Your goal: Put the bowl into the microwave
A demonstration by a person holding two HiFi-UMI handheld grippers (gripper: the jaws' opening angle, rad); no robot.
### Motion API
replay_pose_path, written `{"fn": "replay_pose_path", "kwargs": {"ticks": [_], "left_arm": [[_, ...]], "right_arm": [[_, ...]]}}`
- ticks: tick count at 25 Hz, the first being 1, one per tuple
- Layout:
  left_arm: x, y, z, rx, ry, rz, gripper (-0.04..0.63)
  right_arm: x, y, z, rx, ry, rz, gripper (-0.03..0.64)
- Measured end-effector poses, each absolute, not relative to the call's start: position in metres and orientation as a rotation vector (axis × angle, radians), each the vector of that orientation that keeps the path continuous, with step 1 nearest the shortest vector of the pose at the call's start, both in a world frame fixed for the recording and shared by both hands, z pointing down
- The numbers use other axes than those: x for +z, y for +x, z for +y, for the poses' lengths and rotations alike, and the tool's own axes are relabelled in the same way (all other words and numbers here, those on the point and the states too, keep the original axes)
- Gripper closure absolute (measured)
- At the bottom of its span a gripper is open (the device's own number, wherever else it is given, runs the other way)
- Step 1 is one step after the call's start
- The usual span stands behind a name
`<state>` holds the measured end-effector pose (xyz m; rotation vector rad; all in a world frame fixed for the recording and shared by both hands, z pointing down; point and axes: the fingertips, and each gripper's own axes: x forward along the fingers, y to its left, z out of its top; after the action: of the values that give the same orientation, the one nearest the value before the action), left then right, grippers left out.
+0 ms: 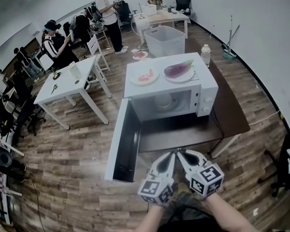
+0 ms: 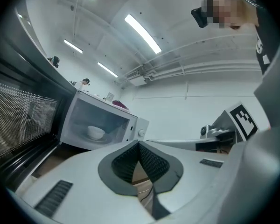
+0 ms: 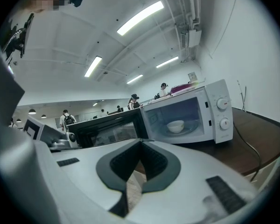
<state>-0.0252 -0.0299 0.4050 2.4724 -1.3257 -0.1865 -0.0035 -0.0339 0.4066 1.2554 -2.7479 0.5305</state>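
Note:
A white bowl (image 1: 165,100) sits inside the white microwave (image 1: 203,83), on its turntable. The microwave door (image 1: 122,141) hangs wide open to the left. Both grippers are held low in front of the dark table, pulled back from the microwave mouth. My left gripper (image 1: 170,153) and right gripper (image 1: 181,153) are side by side, tips nearly touching, each shut on nothing. The left gripper view has the bowl (image 2: 96,132) far beyond its closed tips (image 2: 139,143). In the right gripper view the bowl (image 3: 175,125) lies past its closed tips (image 3: 141,142).
On the microwave top lie a plate with an eggplant (image 1: 179,70) and a plate with red slices (image 1: 145,76). A bottle (image 1: 206,54) and a white bin (image 1: 164,40) stand behind. The dark table (image 1: 232,112) carries the microwave. A white table (image 1: 70,83) and people are at left.

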Motion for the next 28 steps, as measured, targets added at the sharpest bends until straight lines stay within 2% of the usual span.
{"fn": "replay_pose_path", "kwargs": {"ticks": [28], "left_arm": [[0.401, -0.031, 0.007, -0.239, 2.483, -1.290, 0.595]], "right_arm": [[0.402, -0.009, 0.005, 0.494, 1.288, -2.726, 0.617]]}}
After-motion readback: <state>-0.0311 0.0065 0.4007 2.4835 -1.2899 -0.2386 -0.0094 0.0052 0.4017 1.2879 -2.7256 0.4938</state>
